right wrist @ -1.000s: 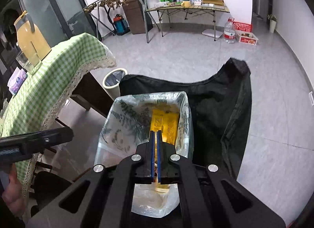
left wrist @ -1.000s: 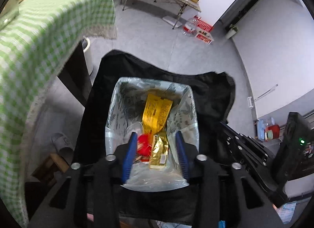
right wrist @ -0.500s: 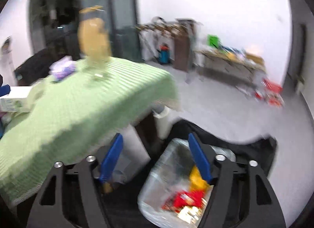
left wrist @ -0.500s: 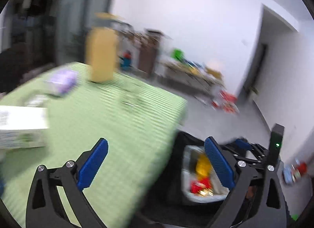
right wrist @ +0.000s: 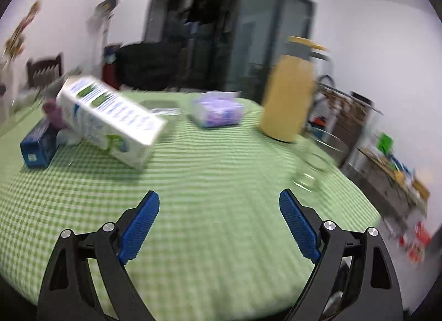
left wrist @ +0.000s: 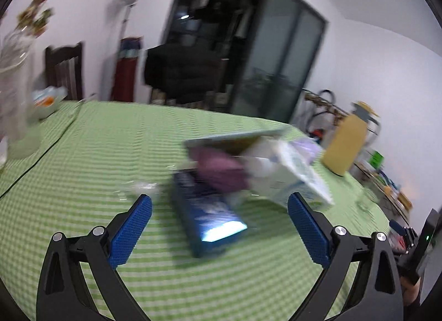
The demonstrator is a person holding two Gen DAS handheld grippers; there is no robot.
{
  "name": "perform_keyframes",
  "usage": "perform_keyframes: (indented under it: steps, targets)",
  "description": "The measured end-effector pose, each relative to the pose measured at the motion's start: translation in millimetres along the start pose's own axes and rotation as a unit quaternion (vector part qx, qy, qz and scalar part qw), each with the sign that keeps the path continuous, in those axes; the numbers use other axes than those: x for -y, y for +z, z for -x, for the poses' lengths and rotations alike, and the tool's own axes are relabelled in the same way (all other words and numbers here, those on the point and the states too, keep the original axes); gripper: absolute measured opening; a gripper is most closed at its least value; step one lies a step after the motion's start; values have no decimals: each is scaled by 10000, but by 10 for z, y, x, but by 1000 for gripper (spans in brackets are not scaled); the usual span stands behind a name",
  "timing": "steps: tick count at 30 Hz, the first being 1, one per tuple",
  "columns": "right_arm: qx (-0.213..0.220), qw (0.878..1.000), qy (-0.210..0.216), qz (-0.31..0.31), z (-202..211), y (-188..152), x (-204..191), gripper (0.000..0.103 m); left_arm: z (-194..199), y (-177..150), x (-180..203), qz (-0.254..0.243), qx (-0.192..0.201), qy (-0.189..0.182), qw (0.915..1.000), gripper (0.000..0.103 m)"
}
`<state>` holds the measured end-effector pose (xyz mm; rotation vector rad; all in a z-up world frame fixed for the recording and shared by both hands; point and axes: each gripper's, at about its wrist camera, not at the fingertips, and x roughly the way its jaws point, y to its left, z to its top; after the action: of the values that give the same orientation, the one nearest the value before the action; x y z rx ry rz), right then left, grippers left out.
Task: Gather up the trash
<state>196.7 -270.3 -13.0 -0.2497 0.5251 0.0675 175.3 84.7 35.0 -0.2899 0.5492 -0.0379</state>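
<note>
White and blue, a tilted carton (right wrist: 110, 121) lies in the left half of the right wrist view, leaning on a purple crumpled wad (right wrist: 54, 114) with a blue box (right wrist: 38, 144) flat on the cloth just beside it. In the left wrist view the same carton (left wrist: 287, 174) sits right of centre, the purple wad (left wrist: 221, 172) against its open end and the blue box (left wrist: 207, 216) low in the middle, between the tips of the tongs but untouched. Print on the carton and box is too blurred to read.

Further back, a yellow jug (right wrist: 290, 94) with a dark lid stands upright at upper right, a clear packet of purple tissues (right wrist: 216, 109) to its left, and an empty glass (right wrist: 309, 169) toward the right edge. All rest on a table with a green checked cloth (right wrist: 207, 196).

Left gripper (left wrist: 219, 227) is spread wide with nothing between its blue pads. Right gripper (right wrist: 218, 224) is also spread, its jaws having just been opening, empty over bare cloth. Both point slightly downward across the table.
</note>
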Motion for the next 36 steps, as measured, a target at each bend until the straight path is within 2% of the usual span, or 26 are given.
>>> perform_keyframes:
  steps: [5, 9, 12, 15, 21, 23, 24, 25, 26, 28, 31, 34, 36]
  targets:
    - [-129, 9950, 65, 984, -412, 288, -743, 85, -61, 67, -321, 428, -25, 26, 9991, 95]
    - [-90, 9853, -350, 1669, -712, 395, -1183, 85, -141, 44, -428, 542, -110, -13, 9985, 95]
    - [-91, 9719, -625, 2267, -937, 416, -1452, 85, -211, 30, -465, 432, -148, 34, 9989, 95]
    - [-96, 9663, -684, 2481, -1060, 461, -1596, 85, -235, 71, -554, 359, -124, 111, 9992, 95]
    - [8, 9653, -646, 2530, -1186, 585, -1752, 82, -277, 191, -574, 267, -146, 256, 9992, 95]
    - [135, 9647, -706, 2532, -1098, 559, -1706, 64, -288, 198, -511, 126, -112, 259, 9995, 95]
    - [178, 9636, -731, 2566, -1060, 555, -1695, 58, -293, 203, -478, 69, -90, 249, 9996, 95]
    - [234, 9639, -733, 2549, -980, 556, -1655, 42, -317, 213, -430, -4, -77, 262, 9996, 95]
    - [272, 9657, -737, 2473, -925, 568, -1597, 21, -348, 230, -386, -79, -70, 277, 9996, 95]
    - [305, 9716, -674, 2247, -828, 614, -1466, 0, -431, 291, -248, -333, -16, 265, 9991, 95]
    - [339, 9797, -445, 1927, -721, 668, -1255, 0, -617, 402, -24, -915, 12, 218, 9956, 95]
    - [421, 9847, -42, 1689, -617, 736, -1070, 1, -821, 537, 101, -1375, -65, 137, 9904, 95]
    - [357, 9851, 200, 1673, -574, 755, -1032, 26, -956, 632, 93, -1409, -203, -70, 9898, 95]
